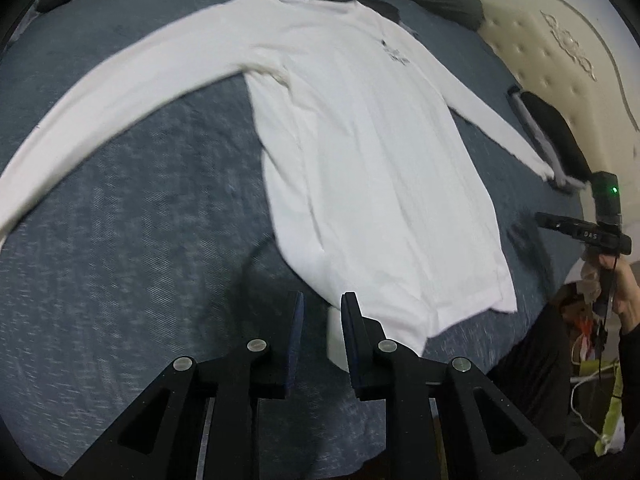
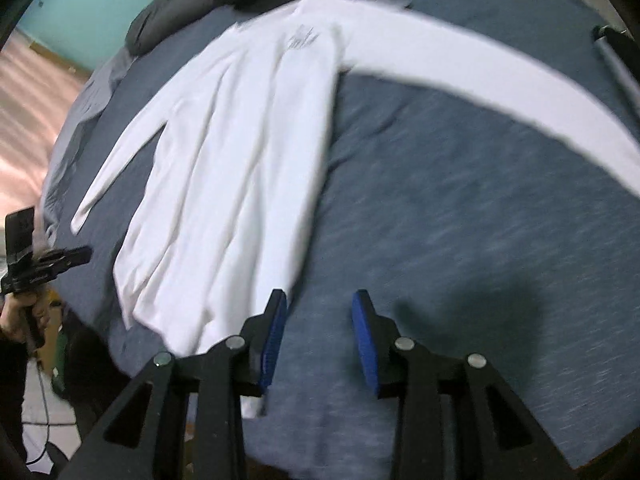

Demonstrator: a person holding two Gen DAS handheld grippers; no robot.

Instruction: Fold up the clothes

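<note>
Partly blurred, the white shirt lies flat, its chest print unreadable.

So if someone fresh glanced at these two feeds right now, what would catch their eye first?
The white long-sleeved shirt would, spread flat and face up in the middle of the blue-grey bedspread, both sleeves stretched out to the sides. Next come the two tools: the left tool open at the hem corner nearest it, and the right tool open over bare bedspread just beside the hem, neither holding any cloth.
</note>
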